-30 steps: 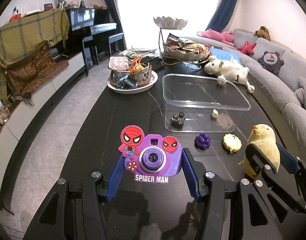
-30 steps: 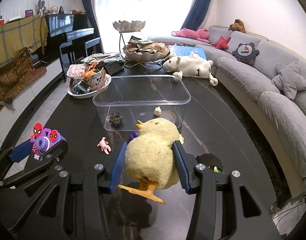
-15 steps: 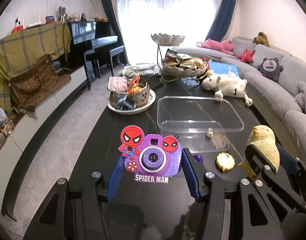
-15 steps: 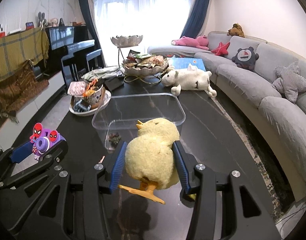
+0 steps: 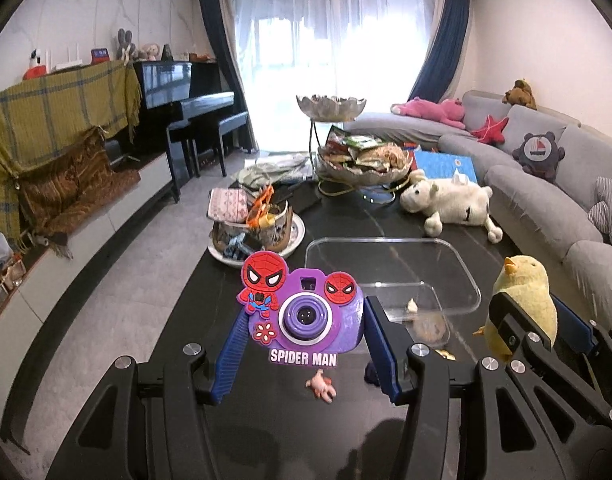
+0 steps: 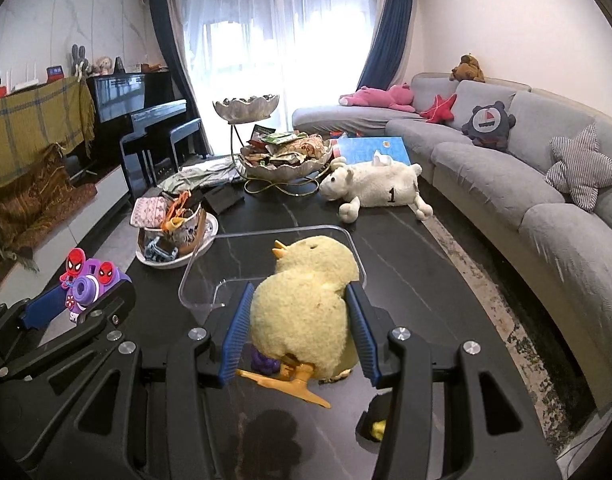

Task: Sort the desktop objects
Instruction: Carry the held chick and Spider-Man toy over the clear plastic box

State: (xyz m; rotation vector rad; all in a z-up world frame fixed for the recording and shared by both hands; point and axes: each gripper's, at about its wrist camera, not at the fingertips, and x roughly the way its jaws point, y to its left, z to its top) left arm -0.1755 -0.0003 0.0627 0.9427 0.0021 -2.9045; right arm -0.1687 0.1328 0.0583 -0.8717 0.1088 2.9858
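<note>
My left gripper [image 5: 304, 334] is shut on a purple Spider-Man toy camera [image 5: 302, 314], held above the dark table. In the right wrist view my right gripper [image 6: 300, 322] is shut on a yellow plush chick [image 6: 306, 292], its orange feet hanging below the pads. A clear plastic bin [image 5: 390, 276] lies just ahead of both grippers, with a couple of small items inside. The chick [image 5: 524, 304] also shows at the right of the left wrist view, and the camera [image 6: 88, 284] at the left of the right wrist view. A small pink figure [image 5: 322, 386] lies on the table under the camera.
A plate with a basket of odds and ends [image 5: 252, 228] stands left of the bin. A white plush sheep [image 6: 376, 190] and a tiered snack bowl [image 6: 284, 156] are at the far end. A small purple toy [image 6: 262, 360] lies under the chick. A grey sofa [image 6: 526, 184] runs along the right.
Both grippers have risen with their toys still held, so the table and bin sit lower in view. The small items near the bin now pass beneath the grippers.
</note>
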